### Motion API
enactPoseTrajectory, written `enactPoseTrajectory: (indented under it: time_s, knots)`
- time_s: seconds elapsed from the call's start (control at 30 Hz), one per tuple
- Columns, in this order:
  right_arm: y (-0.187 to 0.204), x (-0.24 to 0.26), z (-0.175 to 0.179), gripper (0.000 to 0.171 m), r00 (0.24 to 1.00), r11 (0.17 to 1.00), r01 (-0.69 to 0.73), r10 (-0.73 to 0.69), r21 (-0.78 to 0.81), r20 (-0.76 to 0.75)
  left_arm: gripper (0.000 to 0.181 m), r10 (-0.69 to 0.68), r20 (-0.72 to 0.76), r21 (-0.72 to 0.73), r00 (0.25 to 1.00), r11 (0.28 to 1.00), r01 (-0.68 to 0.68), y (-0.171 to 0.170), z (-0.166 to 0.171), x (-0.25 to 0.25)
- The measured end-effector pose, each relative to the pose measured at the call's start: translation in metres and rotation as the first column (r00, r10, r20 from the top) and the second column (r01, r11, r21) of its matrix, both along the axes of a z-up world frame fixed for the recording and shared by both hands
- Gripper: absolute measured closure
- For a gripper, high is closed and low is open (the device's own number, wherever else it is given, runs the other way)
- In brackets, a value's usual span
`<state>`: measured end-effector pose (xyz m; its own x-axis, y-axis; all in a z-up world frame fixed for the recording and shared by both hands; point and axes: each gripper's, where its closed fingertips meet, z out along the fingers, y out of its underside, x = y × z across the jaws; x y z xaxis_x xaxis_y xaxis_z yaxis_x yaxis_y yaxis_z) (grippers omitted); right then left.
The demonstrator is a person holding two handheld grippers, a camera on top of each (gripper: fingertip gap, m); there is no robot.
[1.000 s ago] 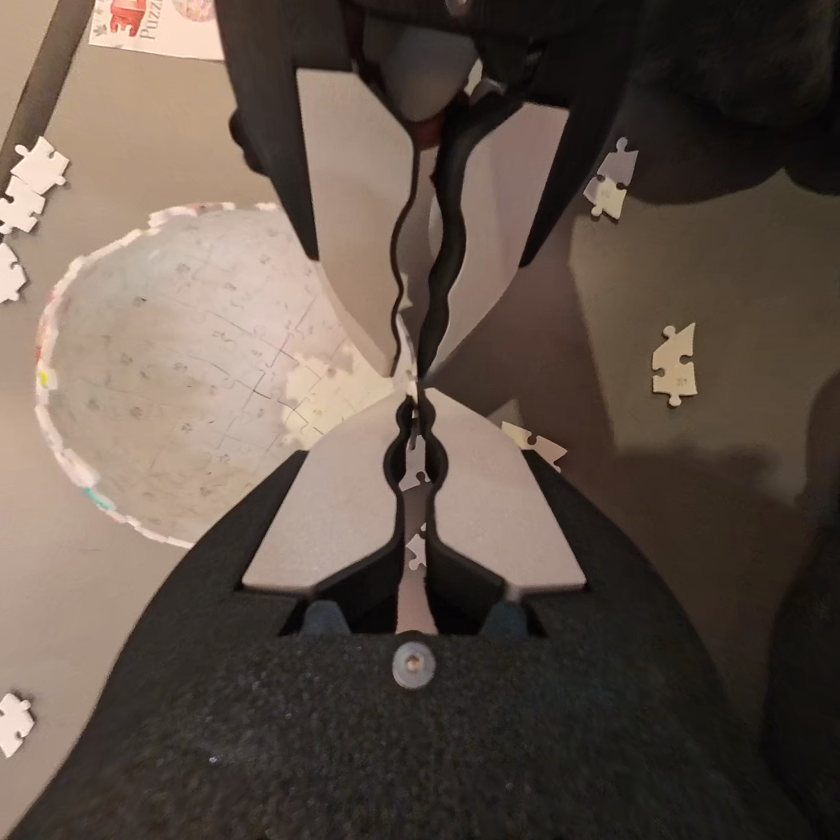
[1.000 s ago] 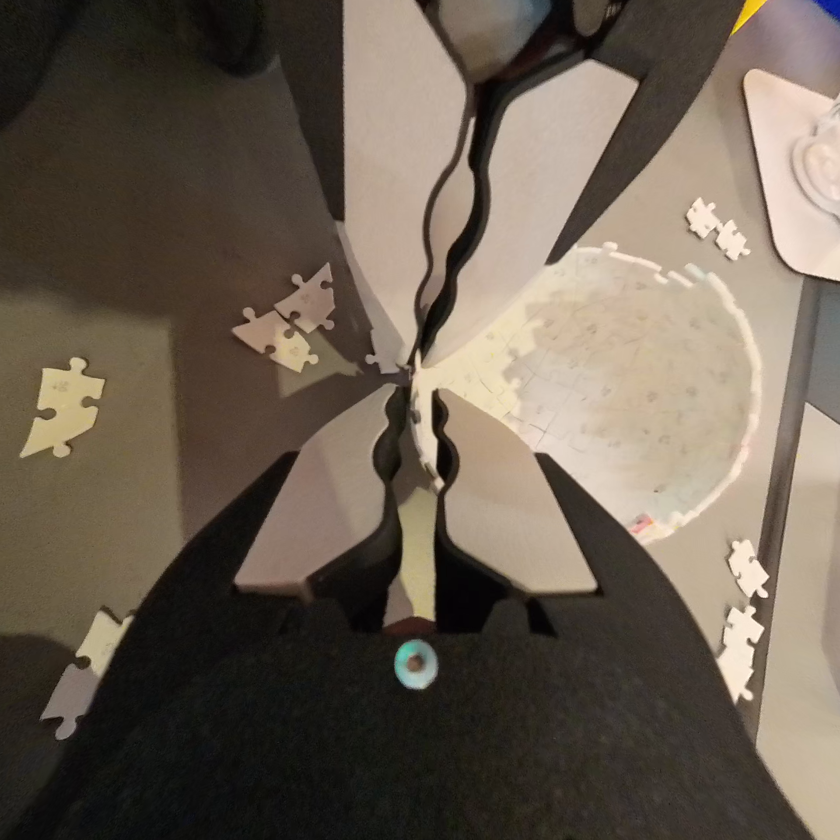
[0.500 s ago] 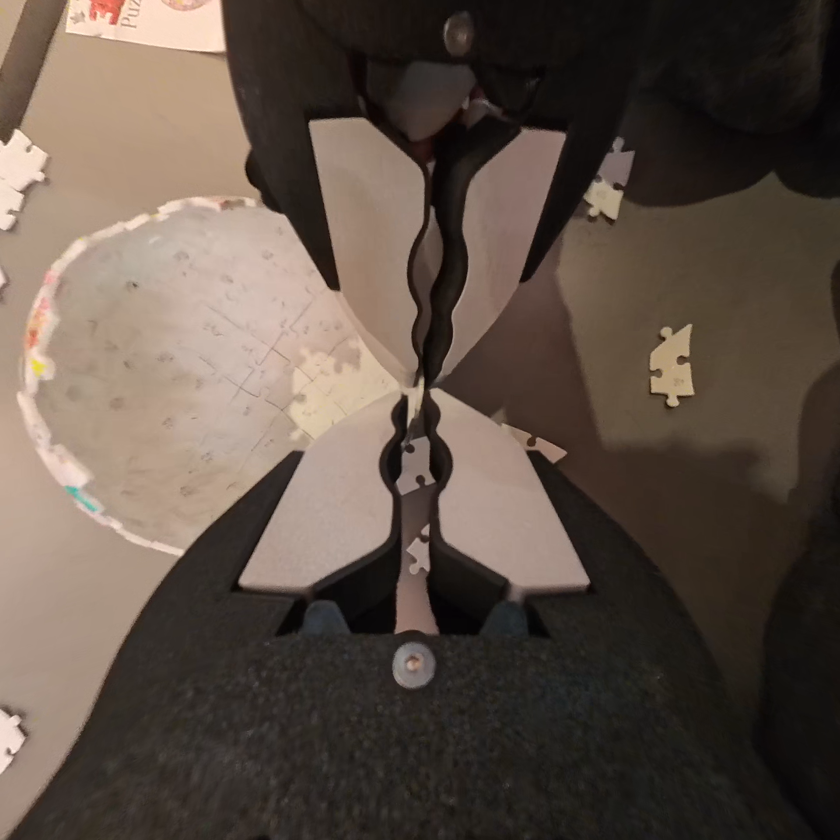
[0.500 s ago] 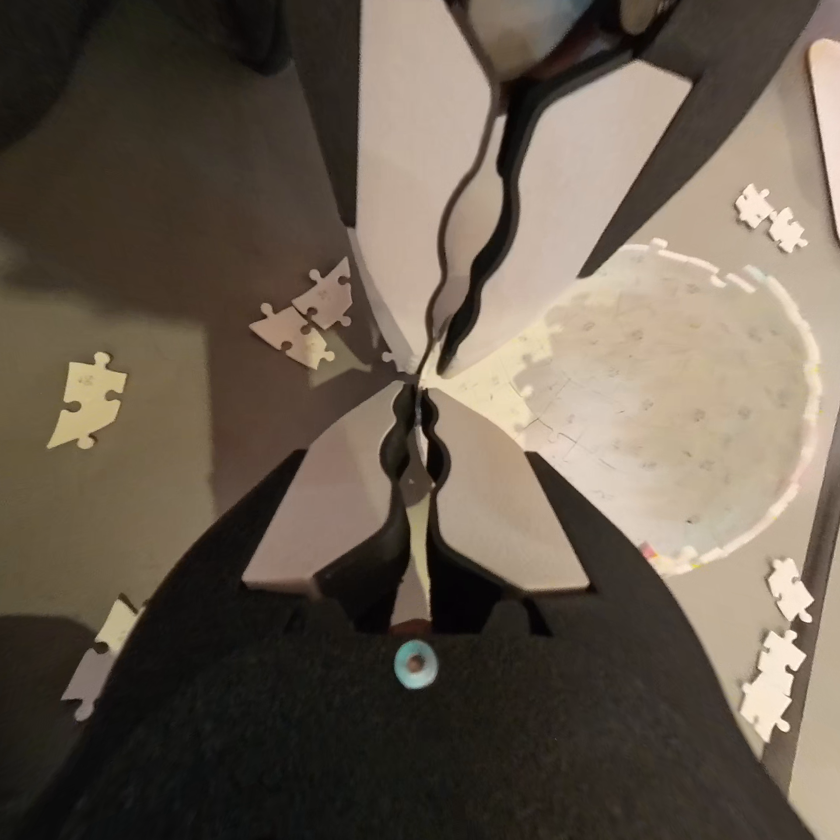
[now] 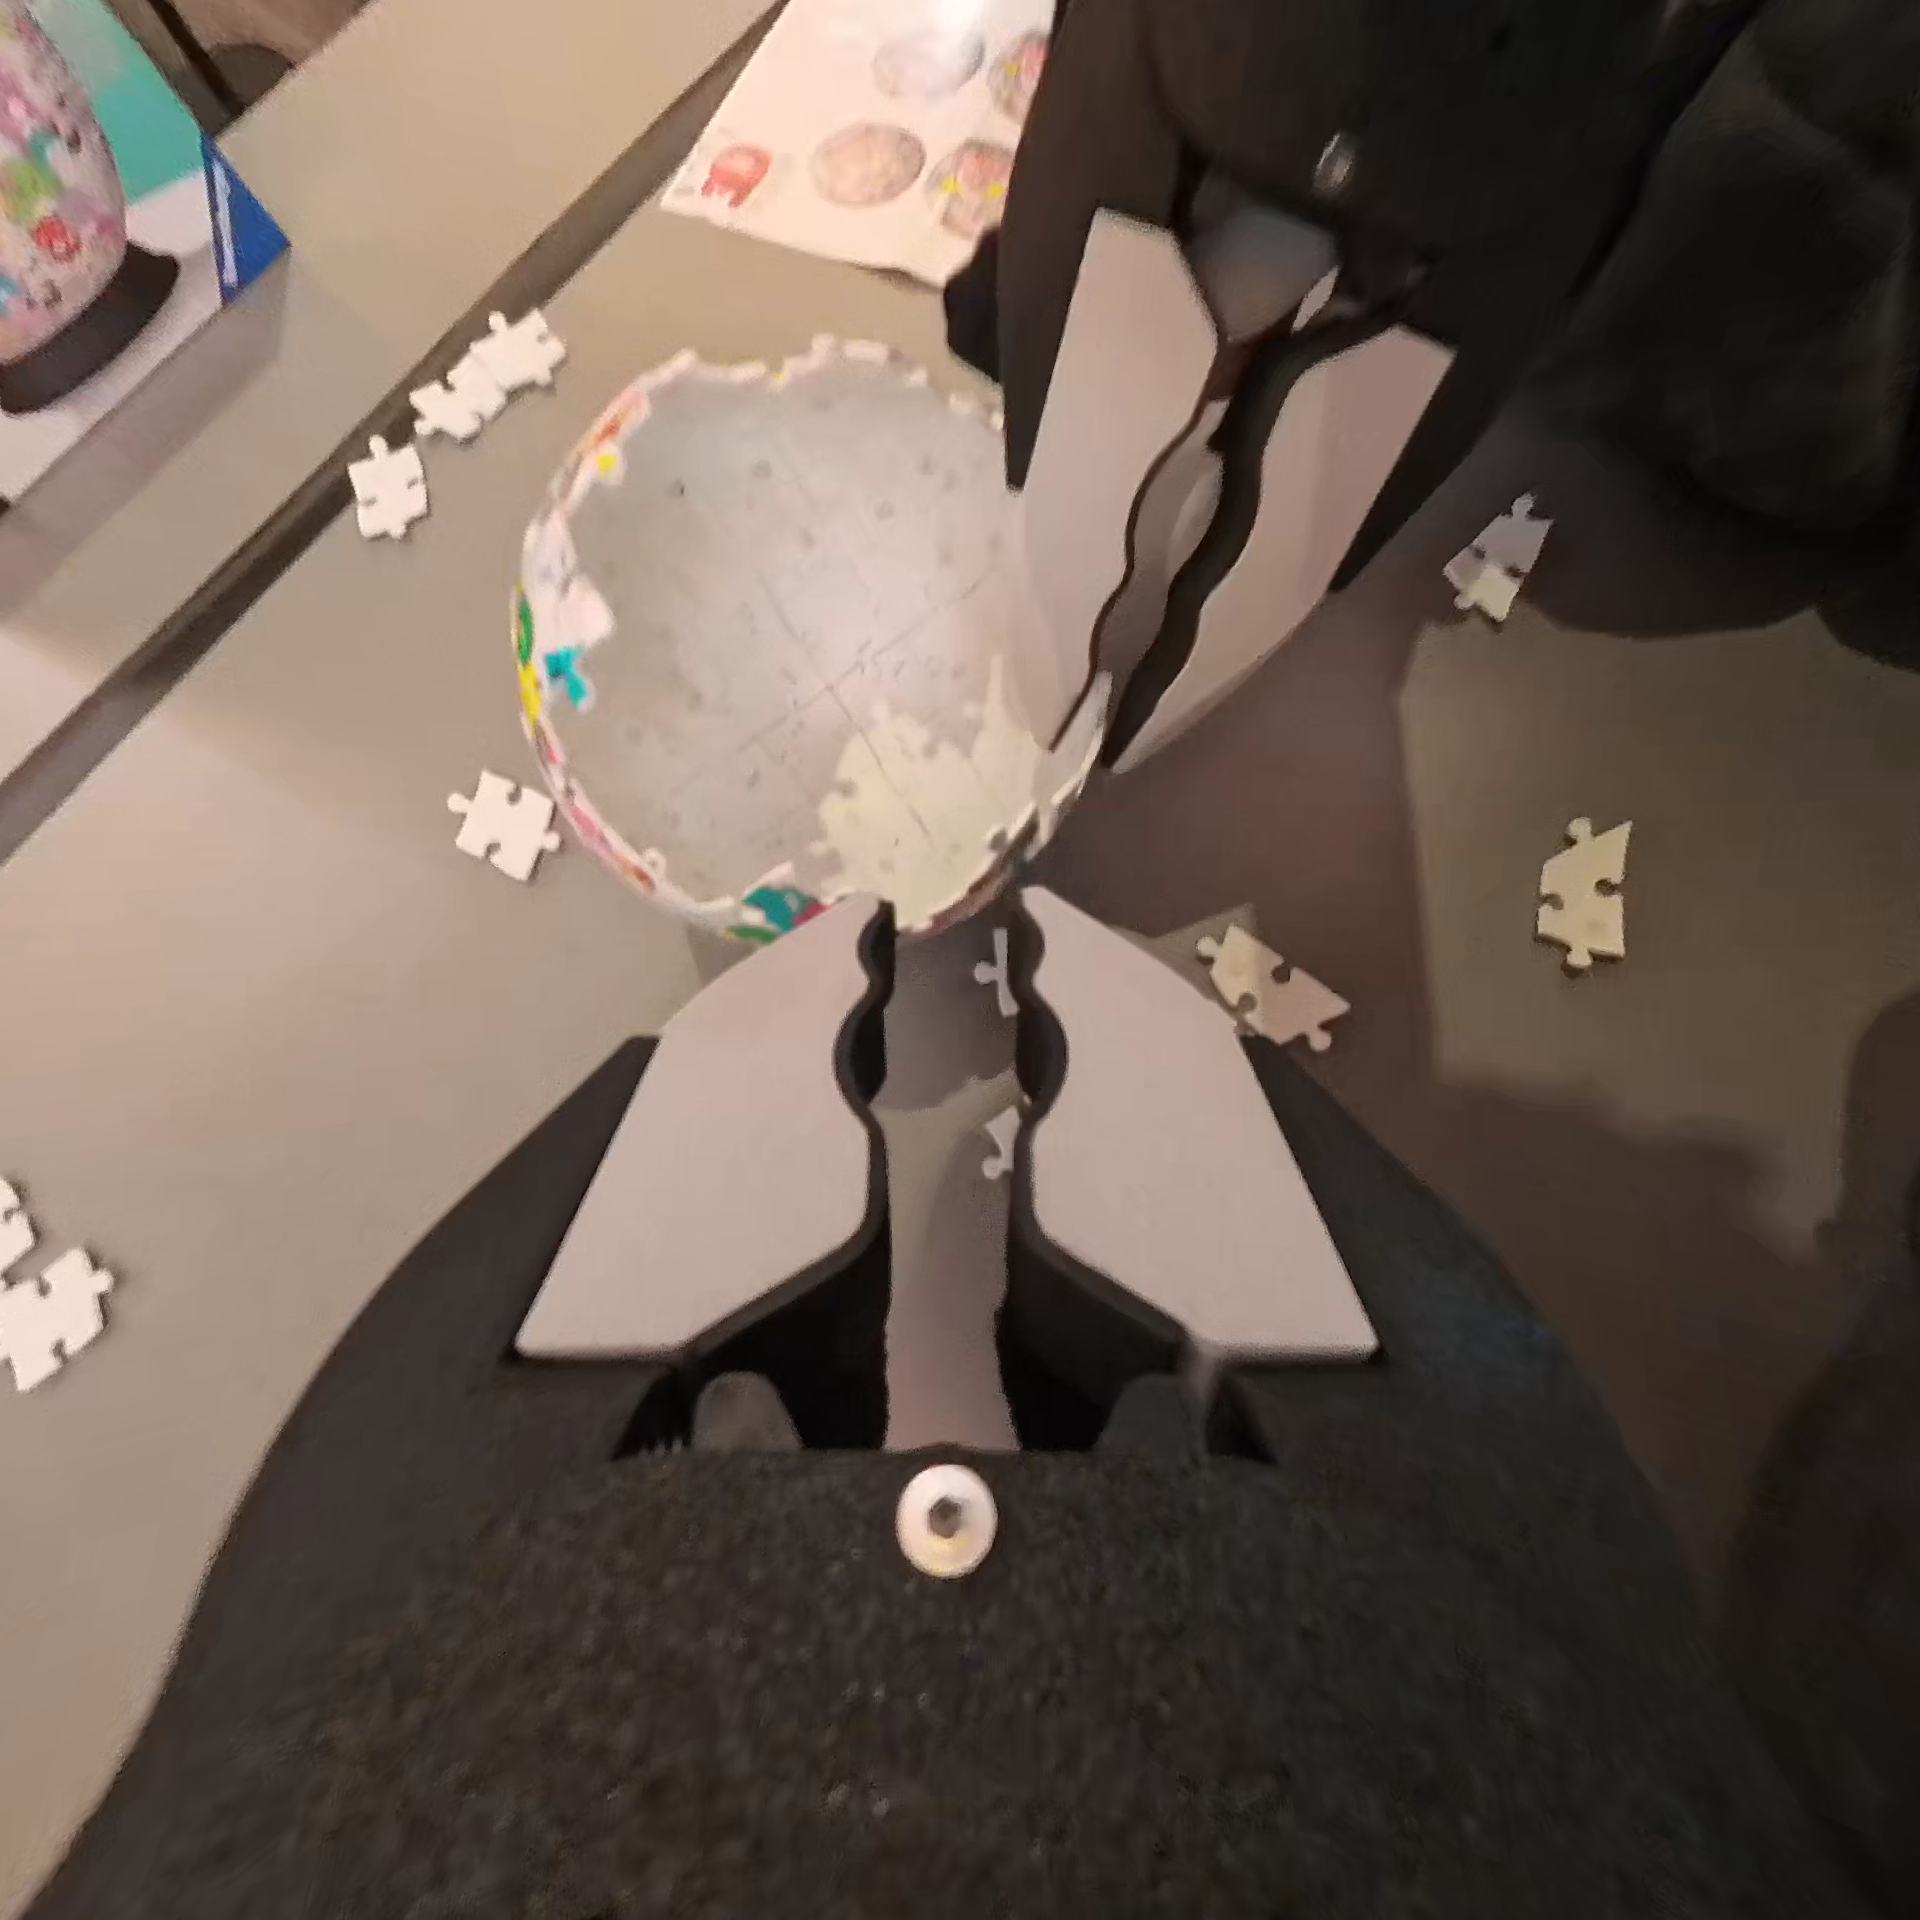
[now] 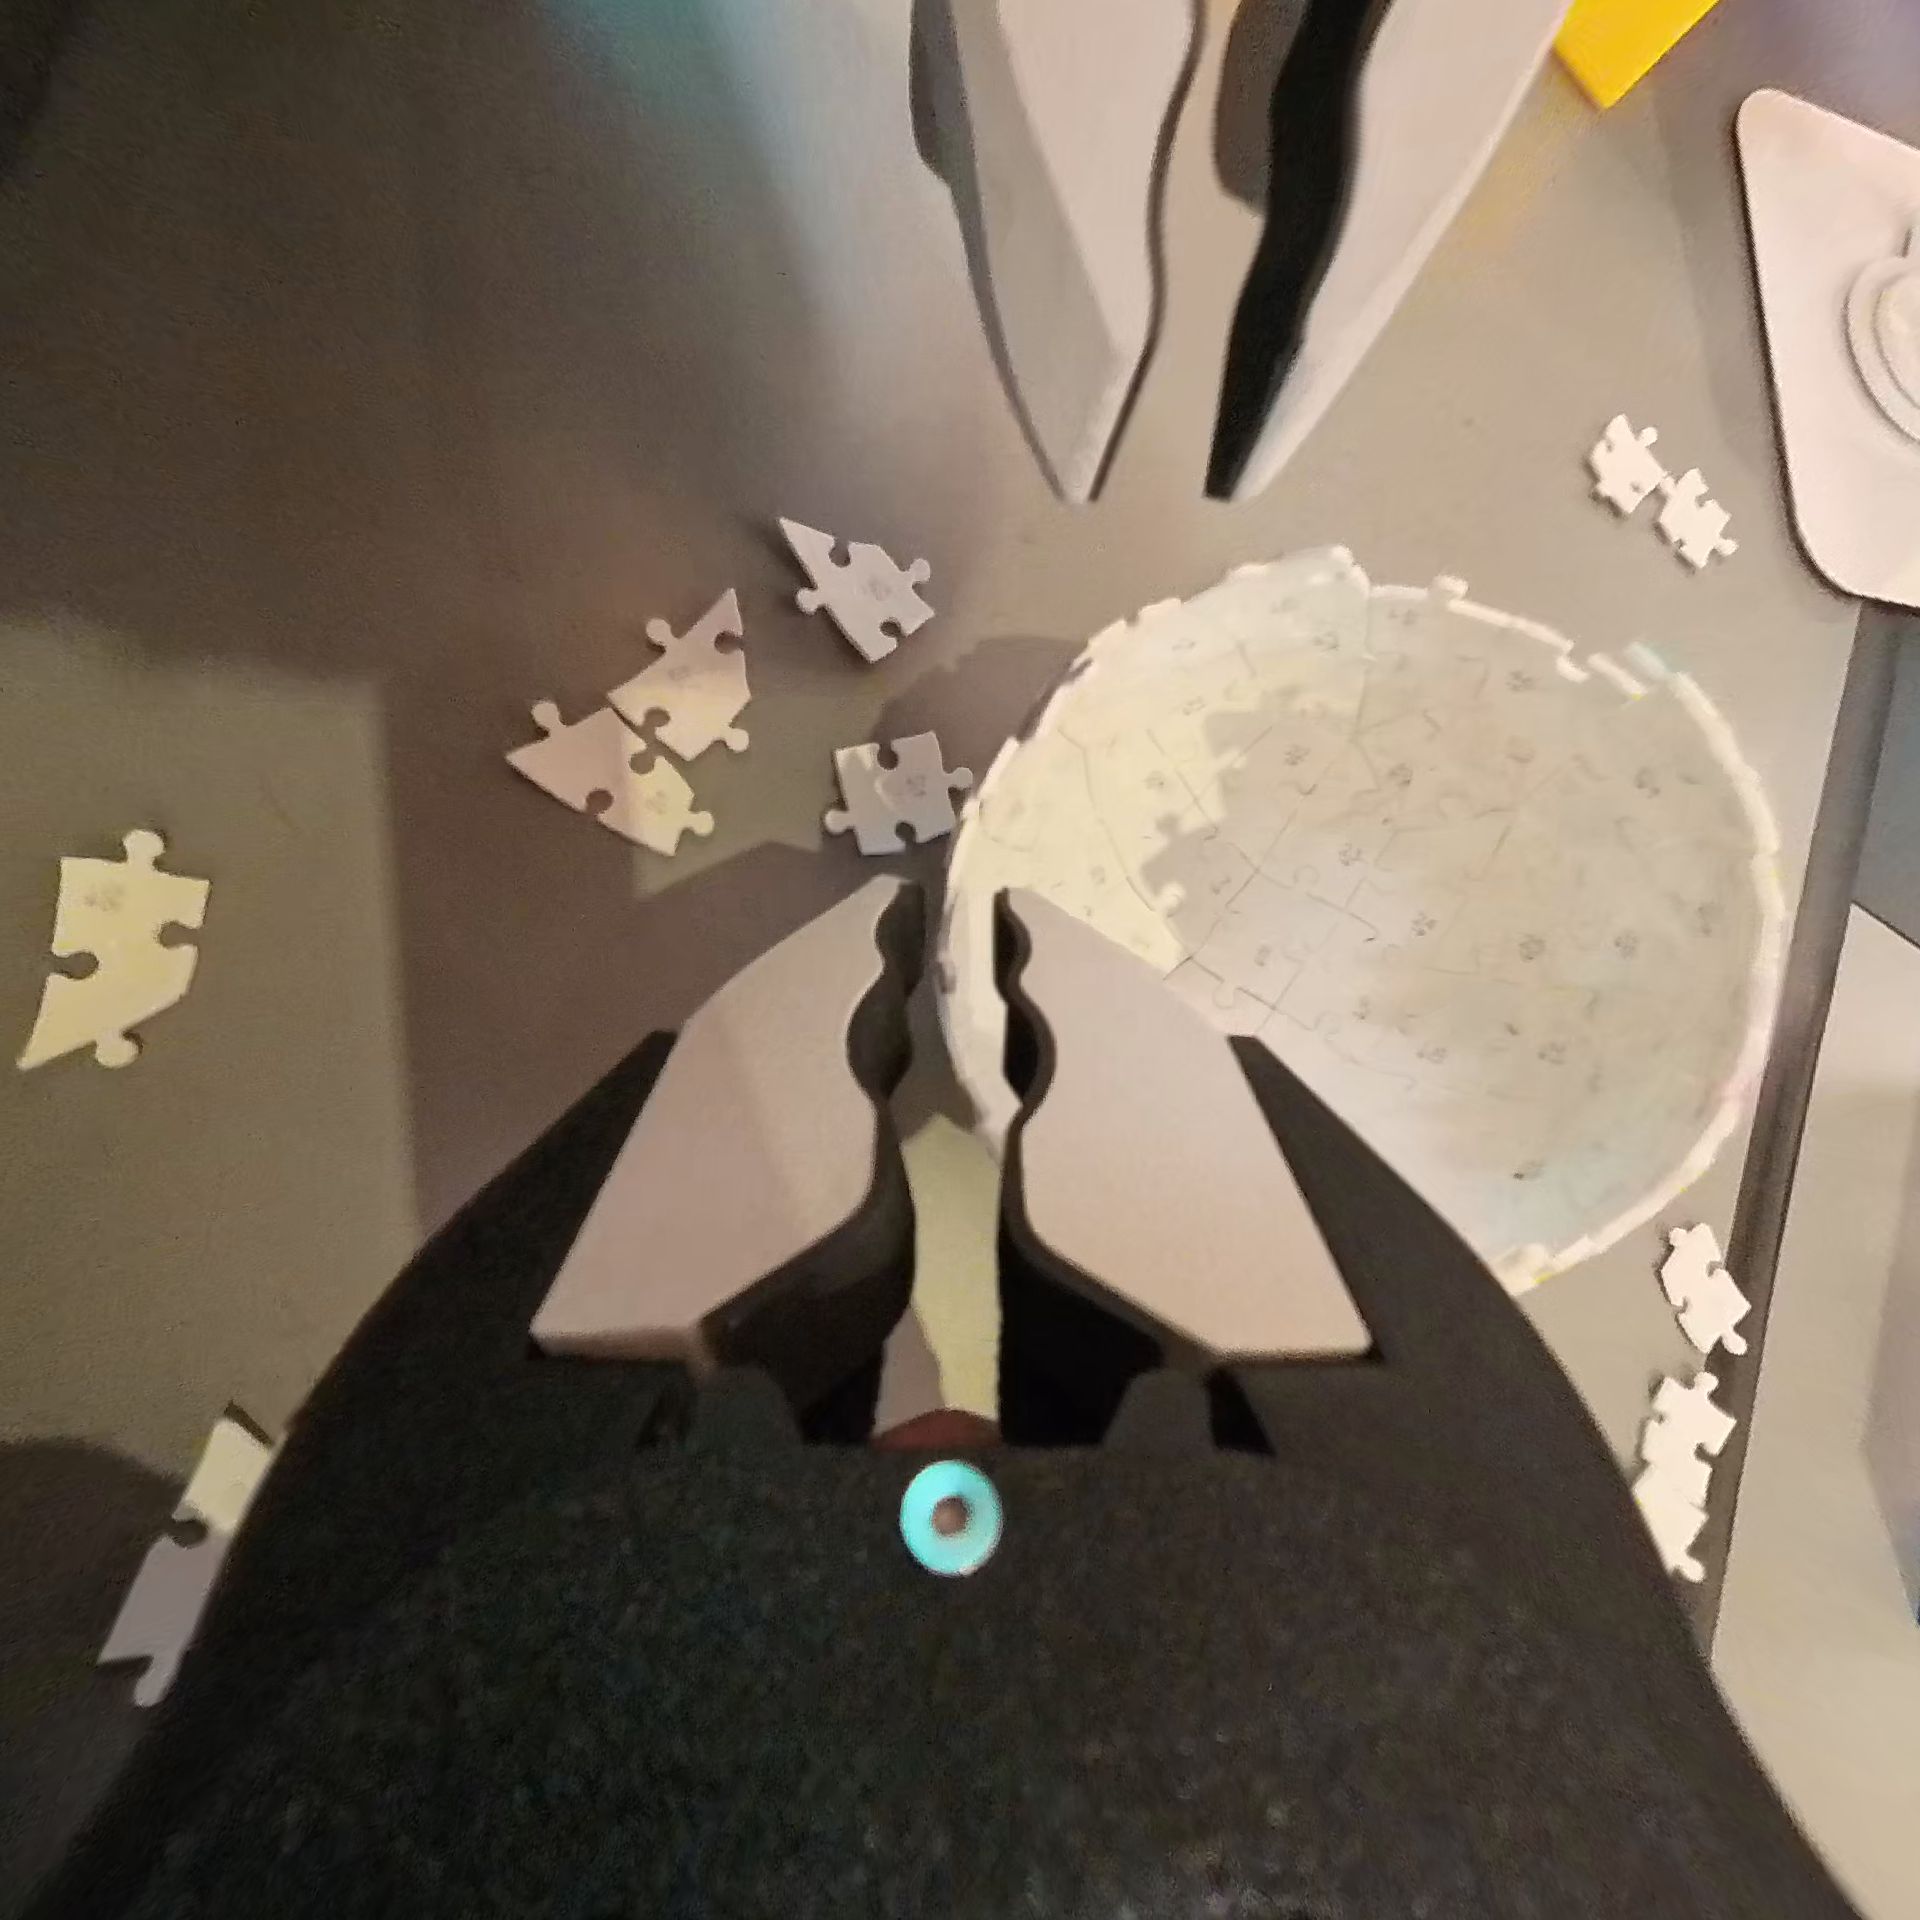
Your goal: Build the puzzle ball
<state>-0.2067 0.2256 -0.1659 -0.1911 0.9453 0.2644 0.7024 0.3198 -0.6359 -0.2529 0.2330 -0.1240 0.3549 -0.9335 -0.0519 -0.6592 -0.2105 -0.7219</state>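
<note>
Right tongs (image 6: 958, 904) are clamped on the half-built puzzle ball (image 6: 1455, 883) rim, centre frame; left tongs (image 5: 948, 912) are held narrowly apart, empty.

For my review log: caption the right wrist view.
Right tool straddles rim of half-built puzzle ball; loose pieces around.

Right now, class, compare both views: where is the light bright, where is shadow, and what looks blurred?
Left wrist view: the half-built ball has a warm bright patch inside by its near rim, the rest shaded; a hard-edged shadow crosses the table at right. Right wrist view: the ball is lit only on its left inner side; the left claw at the top looks blurred.
</note>
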Motion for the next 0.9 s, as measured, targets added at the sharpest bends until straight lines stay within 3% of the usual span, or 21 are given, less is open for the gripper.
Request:
enactPoseTrajectory:
  time_s: [0.2,0.47,0.6,0.9]
  knots:
    - [-0.004,-0.006,0.002,0.155,0.999,1.0,0.029,-0.029,-0.009,0.027,0.161,0.012,-0.002,0.011,1.0,1.0,-0.012,-0.003,-0.014,-0.004]
    - [0.002,-0.008,0.023,0.144,0.973,0.973,0.224,-0.226,-0.055,-0.047,0.161,0.021,0.043,-0.013,0.999,1.0,-0.021,-0.009,-0.026,-0.013]
    - [0.005,-0.006,0.014,0.143,0.962,0.963,0.268,-0.266,-0.029,0.062,0.159,0.063,0.096,-0.098,0.993,0.994,-0.053,-0.026,-0.032,-0.027]
    - [0.001,-0.02,0.001,0.155,0.952,0.971,0.24,-0.235,-0.004,0.197,0.159,0.132,0.107,-0.101,0.985,0.987,-0.121,-0.083,-0.057,-0.073]
